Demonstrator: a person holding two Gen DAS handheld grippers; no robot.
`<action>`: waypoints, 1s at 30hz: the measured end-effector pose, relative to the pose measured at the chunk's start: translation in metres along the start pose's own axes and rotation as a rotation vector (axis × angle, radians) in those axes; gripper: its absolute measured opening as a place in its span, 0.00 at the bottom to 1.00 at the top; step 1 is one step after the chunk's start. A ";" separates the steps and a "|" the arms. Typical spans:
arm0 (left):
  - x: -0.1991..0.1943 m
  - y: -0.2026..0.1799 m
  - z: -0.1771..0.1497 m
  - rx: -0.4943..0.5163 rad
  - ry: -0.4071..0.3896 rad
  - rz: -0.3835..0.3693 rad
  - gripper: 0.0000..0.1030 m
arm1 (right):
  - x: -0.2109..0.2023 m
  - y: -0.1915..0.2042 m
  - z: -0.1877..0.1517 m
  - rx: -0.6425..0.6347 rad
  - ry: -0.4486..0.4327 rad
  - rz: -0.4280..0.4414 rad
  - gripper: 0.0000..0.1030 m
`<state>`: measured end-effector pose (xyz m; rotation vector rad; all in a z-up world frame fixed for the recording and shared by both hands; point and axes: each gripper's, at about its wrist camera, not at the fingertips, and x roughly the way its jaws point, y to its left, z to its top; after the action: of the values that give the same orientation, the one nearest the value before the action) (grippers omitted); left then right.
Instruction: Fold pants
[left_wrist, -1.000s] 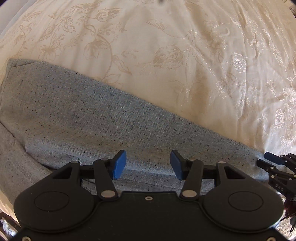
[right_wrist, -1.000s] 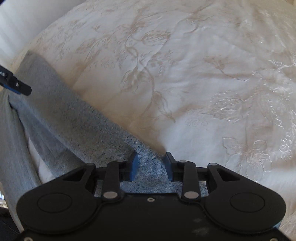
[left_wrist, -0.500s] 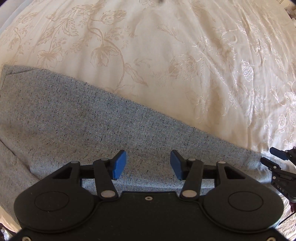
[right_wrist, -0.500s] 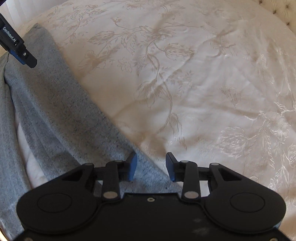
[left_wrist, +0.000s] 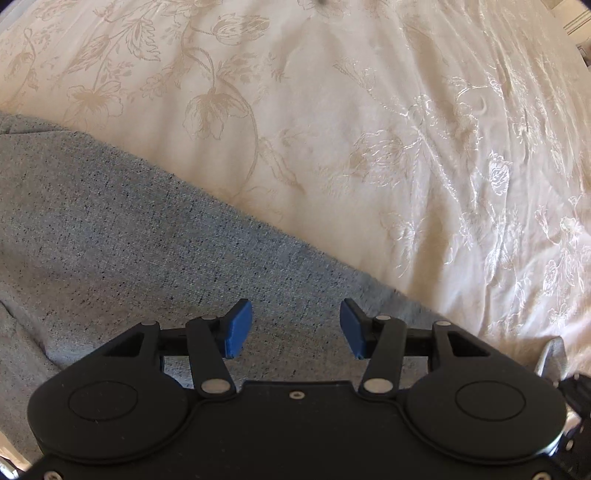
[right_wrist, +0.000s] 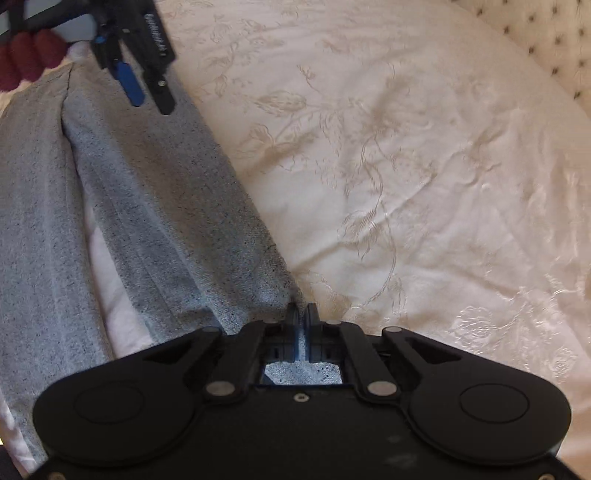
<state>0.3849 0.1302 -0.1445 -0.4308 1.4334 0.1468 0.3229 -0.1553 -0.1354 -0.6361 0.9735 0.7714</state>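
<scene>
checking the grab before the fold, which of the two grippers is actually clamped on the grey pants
The right gripper: its jaws have just closed, pinching the hem of the grey pants. The left gripper hangs open above the cloth.

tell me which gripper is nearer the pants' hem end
Right. The right gripper is shut on the pants at that end; the left gripper is open over them farther up.

Left claw (left_wrist: 295, 330): black body, blue pads, silver pivot screws.
Right claw (right_wrist: 303, 321): black body, round side discs, silver screws.
</scene>
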 end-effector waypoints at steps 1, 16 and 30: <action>0.002 -0.002 0.003 -0.011 0.008 -0.012 0.56 | -0.009 0.010 -0.005 -0.025 -0.015 -0.030 0.04; 0.038 -0.002 0.007 -0.059 0.104 0.031 0.07 | -0.032 0.086 -0.036 0.041 -0.007 -0.170 0.04; -0.087 0.057 -0.163 0.186 -0.132 -0.111 0.07 | -0.100 0.126 -0.059 0.580 -0.059 -0.151 0.11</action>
<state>0.2010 0.1354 -0.0832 -0.3401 1.2769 -0.0467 0.1583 -0.1563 -0.0871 -0.1762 1.0208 0.3415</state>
